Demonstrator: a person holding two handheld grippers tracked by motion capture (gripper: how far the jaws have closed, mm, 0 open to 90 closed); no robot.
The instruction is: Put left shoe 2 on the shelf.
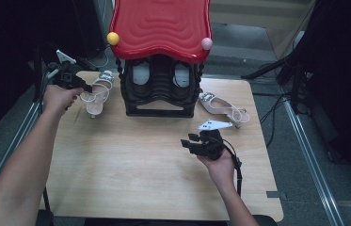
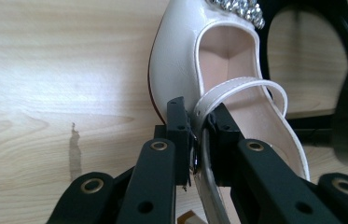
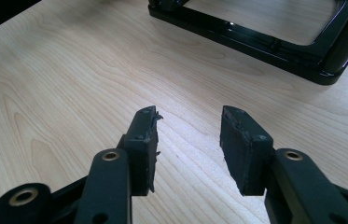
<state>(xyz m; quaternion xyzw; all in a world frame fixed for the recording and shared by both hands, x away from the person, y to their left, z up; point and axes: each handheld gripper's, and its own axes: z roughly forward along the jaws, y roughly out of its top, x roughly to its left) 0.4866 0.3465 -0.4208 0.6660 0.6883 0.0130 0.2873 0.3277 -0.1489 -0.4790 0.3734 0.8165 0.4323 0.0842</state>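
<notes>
A white heeled shoe (image 1: 99, 92) with a jewelled front hangs tilted at the table's far left, beside the shoe rack. My left gripper (image 1: 86, 88) is shut on its ankle strap. In the left gripper view the strap (image 2: 237, 88) loops out from between the black pads (image 2: 179, 122), with the shoe (image 2: 176, 60) hanging over the wood. A second white shoe (image 1: 222, 107) lies on the table right of the rack. My right gripper (image 1: 188, 140) hovers over the table's right middle, open, with nothing between its fingertips (image 3: 146, 135).
A black shoe rack (image 1: 160, 89) with a red wavy top (image 1: 160, 26) stands at the table's far middle; its black base frame (image 3: 274, 42) is ahead of the right gripper. The light wooden table (image 1: 131, 165) stretches toward the person. Metal rails run along both sides.
</notes>
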